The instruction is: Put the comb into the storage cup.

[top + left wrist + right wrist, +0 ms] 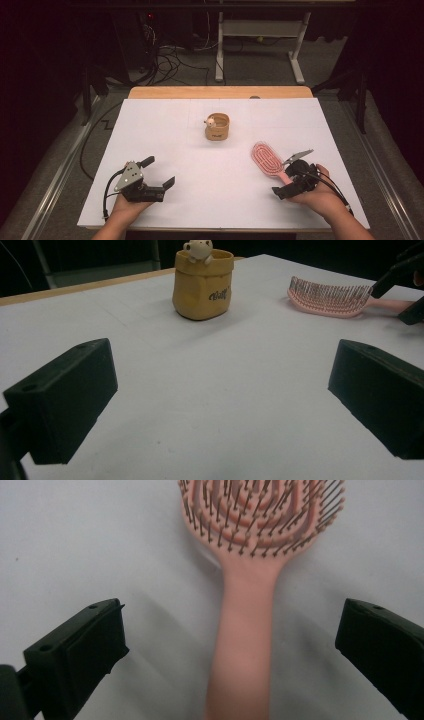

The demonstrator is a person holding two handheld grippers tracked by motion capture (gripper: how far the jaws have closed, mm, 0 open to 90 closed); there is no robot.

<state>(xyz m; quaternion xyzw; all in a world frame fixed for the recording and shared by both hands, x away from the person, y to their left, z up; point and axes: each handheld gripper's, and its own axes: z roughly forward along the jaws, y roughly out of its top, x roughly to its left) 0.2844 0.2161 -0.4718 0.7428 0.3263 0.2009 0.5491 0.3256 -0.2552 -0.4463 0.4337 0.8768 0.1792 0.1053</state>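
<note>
A pink hairbrush [266,159] lies bristles up on the white table [165,125] at the right, its handle pointing toward the person. My right gripper [286,179] is open and straddles that handle; in the right gripper view the handle [245,630] runs between the two jaws, apart from both. A tan pouch-shaped holder [217,127] with a small bear figure on its rim stands at mid-table. My left gripper [159,171] is open at the front left with nothing in it and faces the holder [202,285] and the hairbrush [325,297] from a distance.
The table's wooden back edge [220,92] shows beyond the white cover. Cables [165,60] and a white desk frame [260,45] are on the floor behind. The right gripper's jaws [400,285] show at the far right of the left gripper view.
</note>
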